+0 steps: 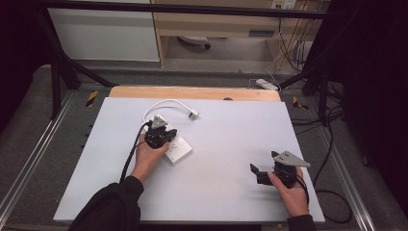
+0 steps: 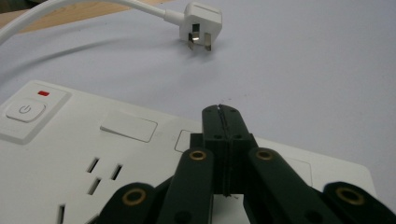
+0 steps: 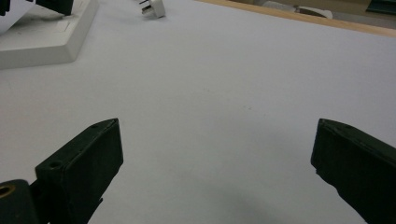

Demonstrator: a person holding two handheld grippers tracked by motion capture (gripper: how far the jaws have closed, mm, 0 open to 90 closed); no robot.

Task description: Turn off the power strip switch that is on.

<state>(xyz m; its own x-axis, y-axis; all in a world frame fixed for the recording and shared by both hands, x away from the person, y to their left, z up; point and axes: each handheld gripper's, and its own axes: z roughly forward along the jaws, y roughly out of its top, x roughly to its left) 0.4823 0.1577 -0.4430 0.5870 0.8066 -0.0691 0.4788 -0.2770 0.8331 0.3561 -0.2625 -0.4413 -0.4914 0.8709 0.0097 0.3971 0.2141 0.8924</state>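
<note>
1. Pale grey board [image 1: 226,159] covers the table, with a wooden strip along its far edge and dark floor and cables beyond.
2. At left, the left gripper [image 2: 219,114] is seen with its jaws pressed together and nothing between them, poised over the white power strip [image 2: 70,154], probably to press or steady it.
3. Just beyond the strip, its white cable [image 1: 163,103] is looped to the unplugged plug [image 2: 201,23], which lies on the board with its pins exposed.
4. At near right, the right gripper [image 3: 215,154] is held wide open above bare board, well apart from the strip, seemingly kept in reserve.
</note>
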